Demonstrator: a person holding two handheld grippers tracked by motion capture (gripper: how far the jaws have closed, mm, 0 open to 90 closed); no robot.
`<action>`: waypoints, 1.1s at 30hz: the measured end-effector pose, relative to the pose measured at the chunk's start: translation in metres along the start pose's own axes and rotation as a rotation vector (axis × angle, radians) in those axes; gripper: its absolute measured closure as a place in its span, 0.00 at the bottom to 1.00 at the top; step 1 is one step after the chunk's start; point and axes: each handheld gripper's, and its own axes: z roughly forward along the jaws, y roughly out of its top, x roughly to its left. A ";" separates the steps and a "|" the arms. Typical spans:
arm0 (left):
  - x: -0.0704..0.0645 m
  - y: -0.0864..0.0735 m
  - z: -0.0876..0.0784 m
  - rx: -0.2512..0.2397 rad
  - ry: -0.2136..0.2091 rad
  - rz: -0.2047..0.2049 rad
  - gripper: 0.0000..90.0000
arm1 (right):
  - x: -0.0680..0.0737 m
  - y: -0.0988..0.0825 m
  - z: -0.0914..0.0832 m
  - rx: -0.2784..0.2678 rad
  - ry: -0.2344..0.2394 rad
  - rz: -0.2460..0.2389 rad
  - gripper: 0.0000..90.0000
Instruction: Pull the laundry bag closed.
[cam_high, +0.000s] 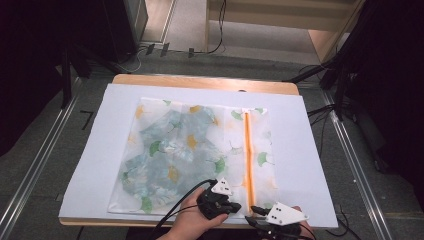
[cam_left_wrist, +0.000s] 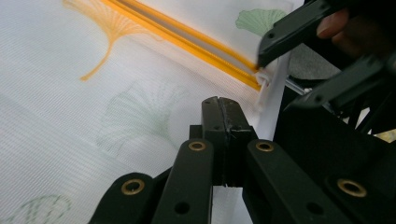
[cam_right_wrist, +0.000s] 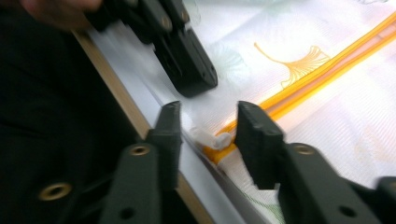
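your mesh laundry bag lies flat on the white sheet that covers the counter, with a folded blue-green printed garment already inside it, showing through the mesh on the left part. the orange zipper runs from the far edge of the bag to the near edge, and its white pull tab sits at the near end, right by the counter's front edge.

your left gripper has its jaws pressed together with nothing visible between them, and it rests on the mesh just beside the zipper's near end, likely pinning the bag down. your right gripper has its jaws part open, one on each side of the pull tab, and the pads do not press on it.

so the loading looks done. whether the zipper is closed along its length is hard to tell; in the left gripper view the two orange bands run close together. if the pull has to travel, you have not yet gripped it: that grasp comes first.
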 end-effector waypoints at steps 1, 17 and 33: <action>0.001 0.000 0.000 0.003 -0.008 -0.002 1.00 | 0.000 0.000 0.003 0.013 -0.021 -0.018 0.62; 0.004 -0.002 -0.001 -0.006 -0.023 -0.008 1.00 | -0.017 -0.006 -0.008 0.006 0.006 0.129 0.88; 0.004 -0.002 -0.001 -0.007 -0.030 -0.010 1.00 | -0.012 -0.013 -0.006 0.070 0.011 0.065 0.73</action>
